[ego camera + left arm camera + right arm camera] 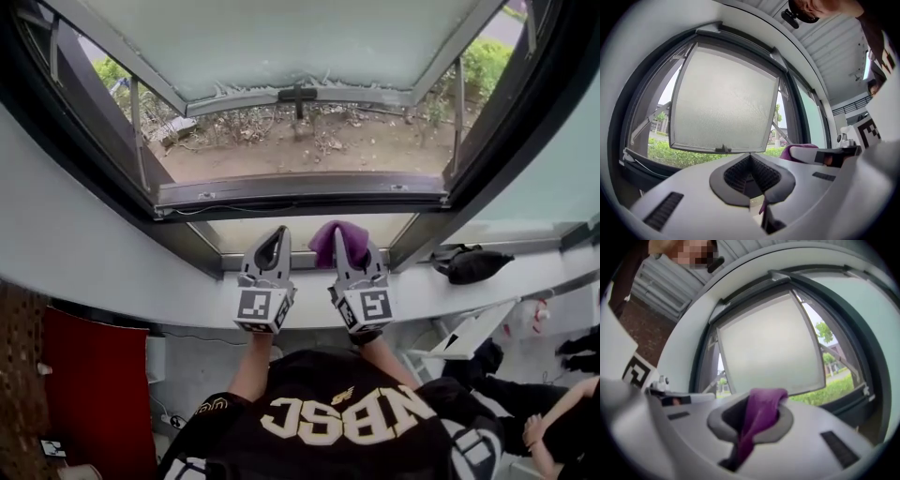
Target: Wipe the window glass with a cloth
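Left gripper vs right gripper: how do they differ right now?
1. The right gripper is shut on a purple cloth; the left gripper has its jaws together on nothing.
2. The cloth bunches out past the right gripper's tip; the left gripper's tip is bare.
Shared: both are grey with a marker cube, side by side, pointing toward the open frosted pane without touching it.

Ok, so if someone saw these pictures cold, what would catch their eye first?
Probably the purple cloth, pinched in the right gripper at the middle of the head view, the only strong colour there. Next comes the big frosted window pane, swung open outward above both grippers, with bare ground and shrubs showing beneath it. The left gripper sits right beside the right one, shut and holding nothing.
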Demonstrator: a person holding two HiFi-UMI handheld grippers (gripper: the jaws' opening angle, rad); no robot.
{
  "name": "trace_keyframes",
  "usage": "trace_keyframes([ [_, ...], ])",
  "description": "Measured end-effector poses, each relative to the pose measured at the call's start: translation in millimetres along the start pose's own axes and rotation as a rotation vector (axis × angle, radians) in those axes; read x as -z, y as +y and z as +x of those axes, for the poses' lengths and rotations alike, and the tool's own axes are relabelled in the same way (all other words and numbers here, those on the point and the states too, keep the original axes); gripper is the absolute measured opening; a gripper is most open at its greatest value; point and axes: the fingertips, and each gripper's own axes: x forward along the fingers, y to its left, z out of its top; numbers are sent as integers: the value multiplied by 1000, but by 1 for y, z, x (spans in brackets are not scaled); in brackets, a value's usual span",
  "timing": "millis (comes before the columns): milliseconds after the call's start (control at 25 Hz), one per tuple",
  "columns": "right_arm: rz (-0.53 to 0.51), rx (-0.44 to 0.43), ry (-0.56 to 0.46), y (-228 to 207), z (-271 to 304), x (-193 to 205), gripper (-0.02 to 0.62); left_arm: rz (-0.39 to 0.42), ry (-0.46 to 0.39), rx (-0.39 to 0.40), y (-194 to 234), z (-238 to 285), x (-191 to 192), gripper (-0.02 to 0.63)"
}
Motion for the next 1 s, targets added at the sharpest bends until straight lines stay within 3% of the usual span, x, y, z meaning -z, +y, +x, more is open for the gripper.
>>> trace_keyframes([
  [360, -10, 26, -16, -20, -11, -14, 25, -1, 25, 54, -31, 20, 4, 18],
  [680, -19, 28, -18, -32, -11, -24, 26, -34, -20, 64, -34, 26, 4, 19],
  [1000, -39, 10, -55, -38, -5, -41, 25, -7, -50, 72, -36, 40, -8, 19],
])
